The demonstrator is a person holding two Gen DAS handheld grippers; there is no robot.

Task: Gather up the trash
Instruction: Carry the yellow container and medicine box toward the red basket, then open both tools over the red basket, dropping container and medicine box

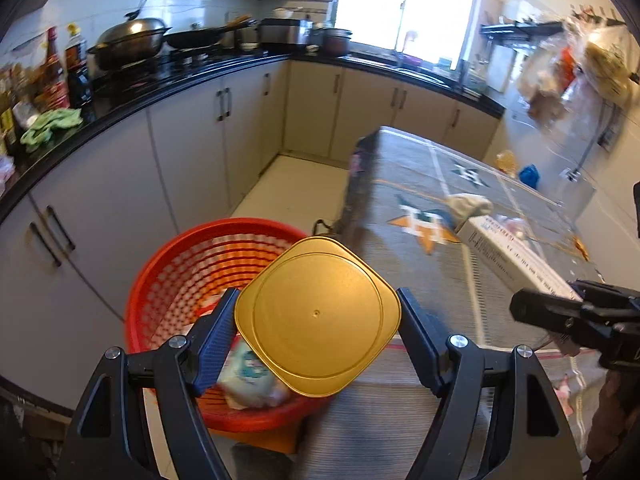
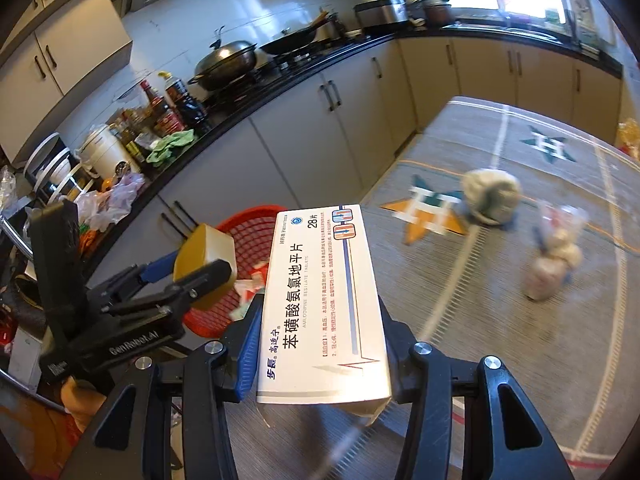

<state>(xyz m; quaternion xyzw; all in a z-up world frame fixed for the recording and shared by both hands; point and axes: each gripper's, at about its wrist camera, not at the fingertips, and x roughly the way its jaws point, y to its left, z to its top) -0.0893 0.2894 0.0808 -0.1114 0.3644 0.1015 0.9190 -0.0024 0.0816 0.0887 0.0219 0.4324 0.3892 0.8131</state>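
My left gripper [image 1: 317, 320] is shut on a gold square plastic container [image 1: 316, 316] and holds it over the near rim of a red mesh basket [image 1: 168, 280] that has wrappers inside. The container also shows in the right wrist view [image 2: 206, 264], above the basket [image 2: 248, 236]. My right gripper [image 2: 320, 320] is shut on a white medicine box [image 2: 320, 304] with Chinese print, held above the table's left edge. The box also shows in the left wrist view [image 1: 516, 256]. On the table lie a crumpled grey wad [image 2: 490, 192] and a knotted plastic bag [image 2: 554, 256].
The table [image 2: 500, 320] has a striped grey cloth with star patterns. A black counter [image 1: 120, 96] with wok, pans, bottles and a green rag [image 1: 50, 124] runs along the left over white cabinets. Bags hang on the right wall [image 1: 576, 68].
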